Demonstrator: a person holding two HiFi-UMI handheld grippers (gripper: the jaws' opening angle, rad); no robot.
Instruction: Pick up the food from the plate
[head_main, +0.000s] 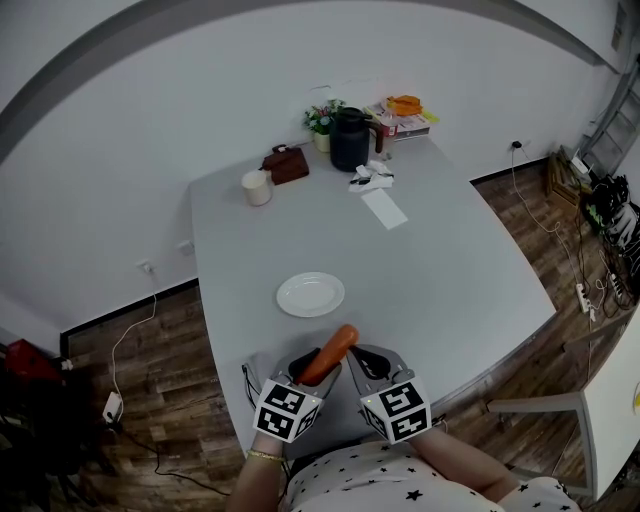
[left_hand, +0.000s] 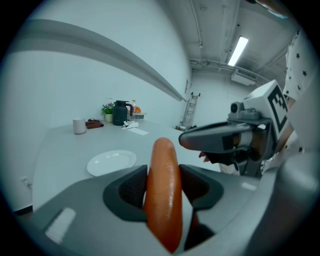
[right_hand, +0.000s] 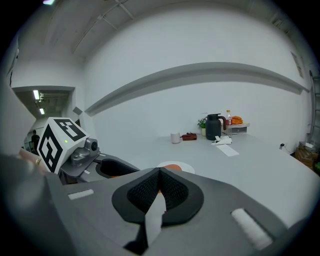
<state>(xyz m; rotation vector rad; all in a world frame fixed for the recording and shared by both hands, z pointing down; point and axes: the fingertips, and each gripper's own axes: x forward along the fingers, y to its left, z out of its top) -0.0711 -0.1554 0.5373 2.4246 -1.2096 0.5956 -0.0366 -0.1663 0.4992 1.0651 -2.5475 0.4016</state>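
Observation:
My left gripper (head_main: 318, 368) is shut on an orange-red sausage (head_main: 331, 353), held lifted over the table's near edge and pointing toward the plate. In the left gripper view the sausage (left_hand: 163, 195) stands between the two dark pads of that gripper (left_hand: 162, 182). The white plate (head_main: 310, 294) lies bare a little beyond, also visible as the plate (left_hand: 111, 162) in the left gripper view. My right gripper (head_main: 368, 362) is just right of the sausage. Its jaws (right_hand: 159, 176) are shut with nothing between them, and the sausage's tip (right_hand: 173, 168) peeks over them.
At the far end of the grey table (head_main: 440, 270) stand a black kettle (head_main: 350, 139), a white cup (head_main: 257, 187), a brown pouch (head_main: 287, 164), a small plant (head_main: 322, 119), papers (head_main: 384, 208) and stacked items (head_main: 403, 113). A chair (head_main: 540, 408) stands at the right.

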